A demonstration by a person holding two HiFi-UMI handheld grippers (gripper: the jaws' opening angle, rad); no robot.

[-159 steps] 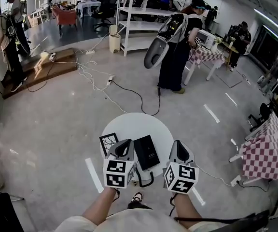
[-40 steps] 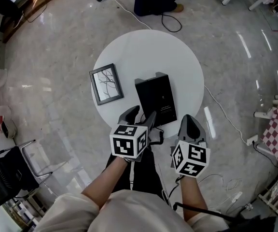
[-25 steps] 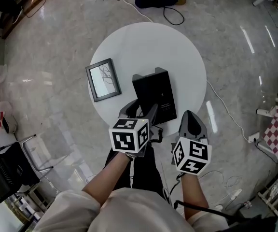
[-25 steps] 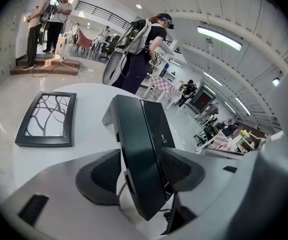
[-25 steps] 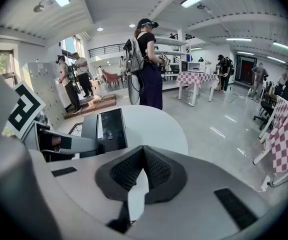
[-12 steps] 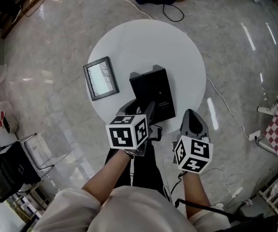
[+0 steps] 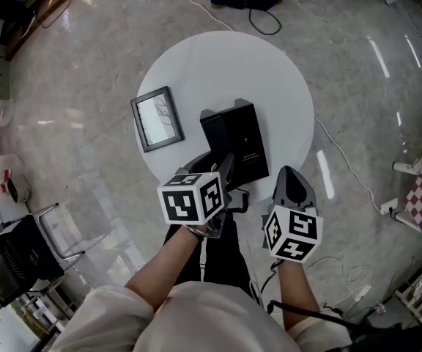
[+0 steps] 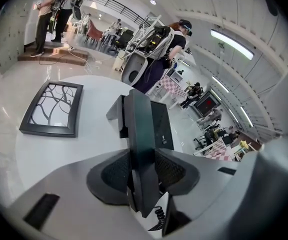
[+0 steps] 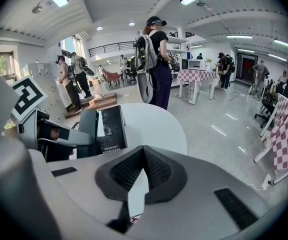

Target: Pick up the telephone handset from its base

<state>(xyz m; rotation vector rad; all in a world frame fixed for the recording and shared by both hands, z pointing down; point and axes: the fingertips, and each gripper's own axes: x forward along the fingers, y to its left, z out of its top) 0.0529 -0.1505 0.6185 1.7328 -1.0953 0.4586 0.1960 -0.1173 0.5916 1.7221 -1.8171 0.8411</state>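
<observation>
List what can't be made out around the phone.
- Underside of the handset, so whether it has lifted: left gripper view, its own body blocks it.
- Cord: left gripper view, mostly behind the left gripper, whose jaws have just been closing on the handset.
- Print on the phone base: right gripper view, too small.

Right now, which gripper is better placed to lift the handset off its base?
Left. The left gripper has just been closing its fingers, which now press both sides of the handset at the telephone base. The right gripper is shut, empty, off to the side.
</observation>
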